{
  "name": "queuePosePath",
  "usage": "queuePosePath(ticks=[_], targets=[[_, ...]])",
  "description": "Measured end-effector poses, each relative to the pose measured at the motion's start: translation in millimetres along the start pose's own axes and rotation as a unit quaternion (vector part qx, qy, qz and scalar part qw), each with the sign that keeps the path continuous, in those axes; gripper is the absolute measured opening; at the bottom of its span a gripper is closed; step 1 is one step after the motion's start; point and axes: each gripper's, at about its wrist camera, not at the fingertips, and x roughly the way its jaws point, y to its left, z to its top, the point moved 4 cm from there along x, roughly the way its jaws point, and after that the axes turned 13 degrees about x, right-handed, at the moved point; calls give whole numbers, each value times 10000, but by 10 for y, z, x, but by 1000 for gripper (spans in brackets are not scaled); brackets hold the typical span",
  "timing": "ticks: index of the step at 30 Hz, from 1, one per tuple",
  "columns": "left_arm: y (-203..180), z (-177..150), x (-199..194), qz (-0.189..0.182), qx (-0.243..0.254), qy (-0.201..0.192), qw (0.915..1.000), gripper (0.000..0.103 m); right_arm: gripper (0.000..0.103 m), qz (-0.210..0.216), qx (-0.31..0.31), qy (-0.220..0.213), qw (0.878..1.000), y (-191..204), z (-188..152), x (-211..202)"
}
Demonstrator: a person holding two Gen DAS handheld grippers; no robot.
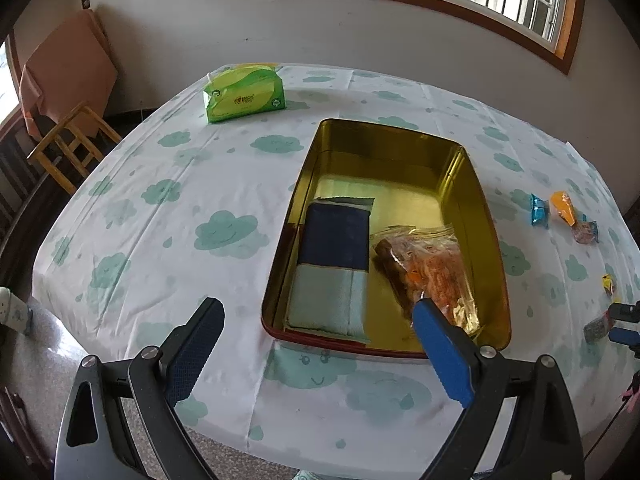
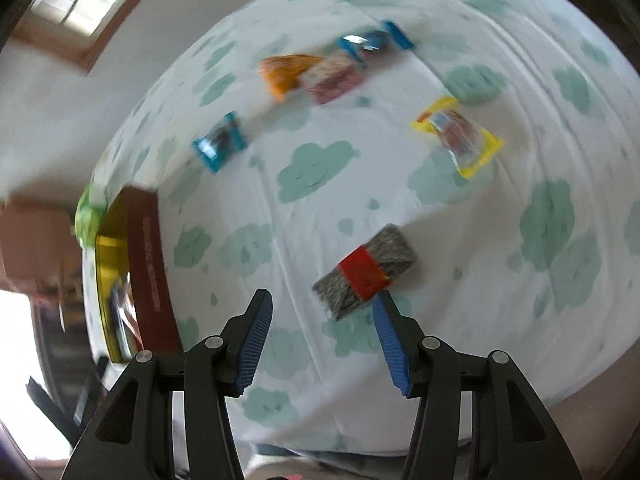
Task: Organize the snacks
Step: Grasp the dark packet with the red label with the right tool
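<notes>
A gold-lined tin (image 1: 476, 184) with red outer walls sits on the table. Inside lie a blue and pale-green packet (image 1: 334, 264) and a clear bag of orange snacks (image 1: 432, 268). My left gripper (image 1: 318, 308) is open and empty above the tin's near edge. My right gripper (image 2: 322, 302) is open and empty, just short of a grey snack with a red band (image 2: 366, 270). Beyond it lie a yellow-edged packet (image 2: 458, 136), a blue packet (image 2: 220, 144), an orange packet (image 2: 284, 70), a pink packet (image 2: 334, 76) and another blue packet (image 2: 374, 42). The tin (image 2: 148, 256) shows at left.
A green tissue pack (image 1: 244, 94) lies at the table's far left. A wooden chair (image 1: 68, 144) stands beyond the left edge. Loose snacks (image 1: 562, 210) lie on the cloud-print cloth (image 1: 160, 220) right of the tin. The right gripper (image 1: 624, 324) shows at the right edge.
</notes>
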Motion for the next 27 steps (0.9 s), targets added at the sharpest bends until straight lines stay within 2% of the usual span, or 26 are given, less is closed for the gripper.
queuePosePath(ticks=[4, 7, 10, 15, 19, 24, 27], targets=[[22, -16, 36, 29, -48, 58, 10000, 94, 54, -210, 47, -149, 9997, -22, 93, 98], [18, -17, 67, 40, -42, 109, 9999, 94, 53, -515, -293, -270, 9979, 28, 131, 181], [-5, -8, 66, 42, -19, 108, 9999, 94, 42, -695, -768, -440, 9936, 104, 144, 223], [-94, 33, 61, 30, 55, 108, 9999, 94, 33, -922, -1632, -725, 9796, 220, 66, 264], [-231, 82, 56, -16, 163, 94, 9998, 94, 29, -1200, -2369, -1051, 9583, 291, -51, 360], [-467, 159, 45, -74, 396, 70, 9992, 94, 27, -985, -2714, -1377, 9474, 281, -109, 377], [-627, 218, 44, -110, 564, 17, 9983, 94, 27, -689, -2731, -1506, 9476, 242, -75, 340]])
